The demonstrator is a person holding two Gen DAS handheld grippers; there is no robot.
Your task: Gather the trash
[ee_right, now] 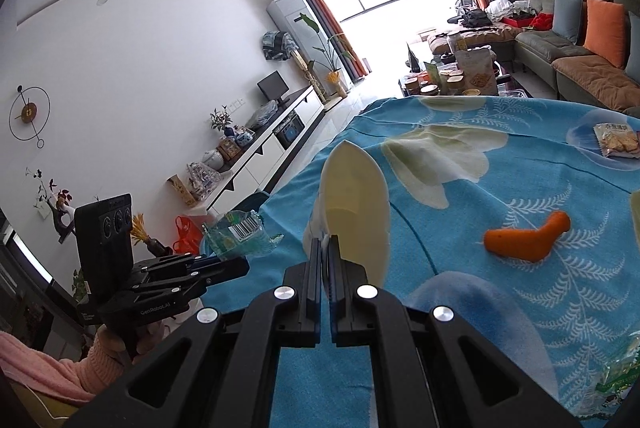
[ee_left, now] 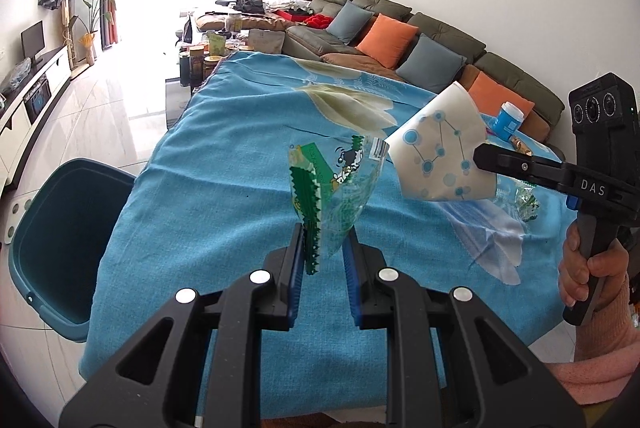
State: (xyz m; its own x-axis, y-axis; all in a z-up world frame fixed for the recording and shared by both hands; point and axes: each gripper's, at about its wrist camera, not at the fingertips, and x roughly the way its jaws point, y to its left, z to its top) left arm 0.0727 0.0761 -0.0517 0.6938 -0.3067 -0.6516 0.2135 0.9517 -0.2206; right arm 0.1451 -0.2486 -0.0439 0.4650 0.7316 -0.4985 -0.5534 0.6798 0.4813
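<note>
My left gripper [ee_left: 323,252] holds a green and clear snack wrapper [ee_left: 332,187] above the blue tablecloth [ee_left: 224,187]; its jaws stand a little apart around the wrapper's crumpled end. It also shows in the right wrist view [ee_right: 240,234]. My right gripper [ee_right: 325,248] is shut on a flattened white paper cup [ee_right: 356,199] with blue dots, seen in the left wrist view [ee_left: 440,155] held in the air. A teal trash bin [ee_left: 60,240] stands on the floor left of the table.
On the cloth lie an orange peel [ee_right: 528,234], a snack packet [ee_right: 618,143], another green wrapper [ee_right: 620,376] and a blue-white bottle [ee_left: 509,120]. A sofa with cushions [ee_left: 400,39] runs behind the table. A cluttered coffee table [ee_right: 452,75] stands farther back.
</note>
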